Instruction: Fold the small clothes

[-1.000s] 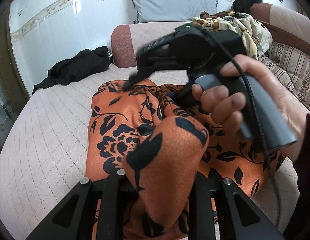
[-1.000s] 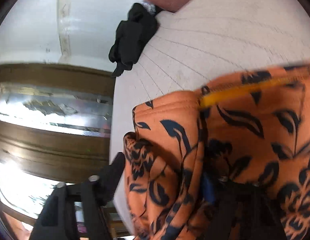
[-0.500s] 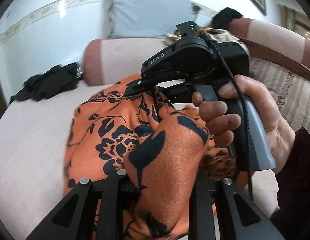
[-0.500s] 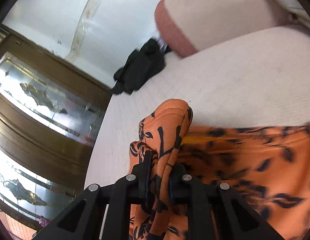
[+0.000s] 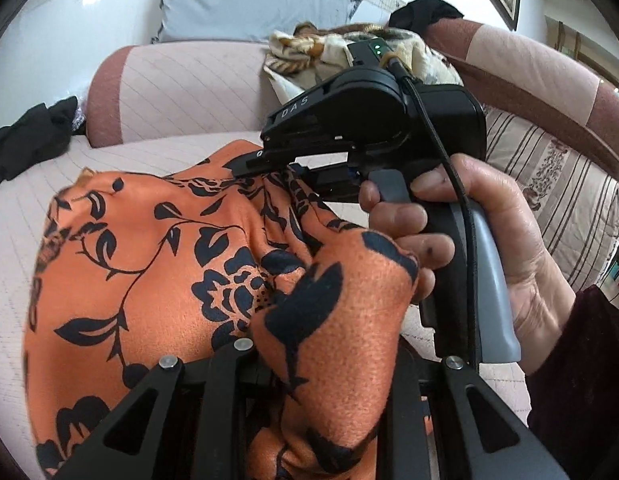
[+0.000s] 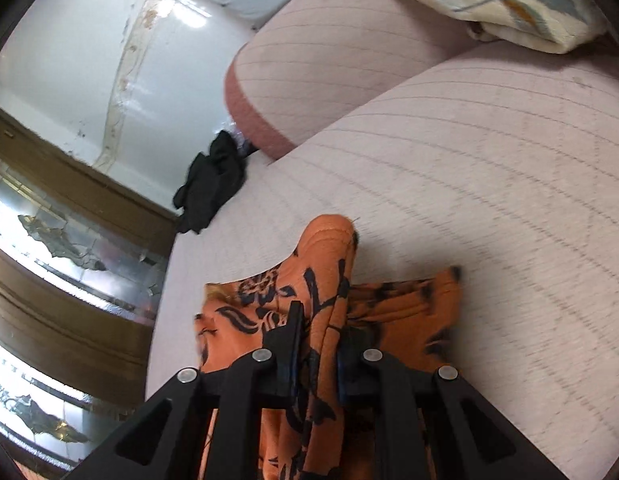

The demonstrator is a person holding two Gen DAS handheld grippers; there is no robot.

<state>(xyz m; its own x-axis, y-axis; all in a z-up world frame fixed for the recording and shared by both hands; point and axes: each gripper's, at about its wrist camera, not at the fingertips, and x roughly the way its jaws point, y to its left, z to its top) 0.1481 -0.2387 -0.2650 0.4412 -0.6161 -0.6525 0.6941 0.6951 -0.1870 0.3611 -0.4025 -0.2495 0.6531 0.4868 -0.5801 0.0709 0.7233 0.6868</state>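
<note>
Garment: orange cloth with a black leaf and flower print (image 5: pixel 157 264), bunched and lifted over the pale quilted seat (image 6: pixel 489 168); one lobe is draped down to the seat at the near left, in the left wrist view.
Left gripper (image 5: pixel 321 364): jaws are brought close together on a thick fold of the orange cloth, which is pinched between them and bulges up over the fingers.
Right gripper (image 6: pixel 315 348): jaws have just been closing and are now nearly together; a narrow ridge of the orange cloth is clamped between the blue-lined pads and stands up beyond the tips.
Right gripper from the left view: its black body (image 5: pixel 369 120) is seen at upper right, held by a person's hand (image 5: pixel 489 248) in a dark sleeve, with the tips set on the cloth's far edge.
Surroundings: a bolster with a reddish end (image 5: pixel 161 92) is laid at the far side of the seat; black clothing (image 6: pixel 213 184) is heaped at the far left edge; a patterned cream fabric (image 6: pixel 497 4) is lying at far right.
Backdrop: a grey pillow (image 5: pixel 249 0) is propped against the white wall.
</note>
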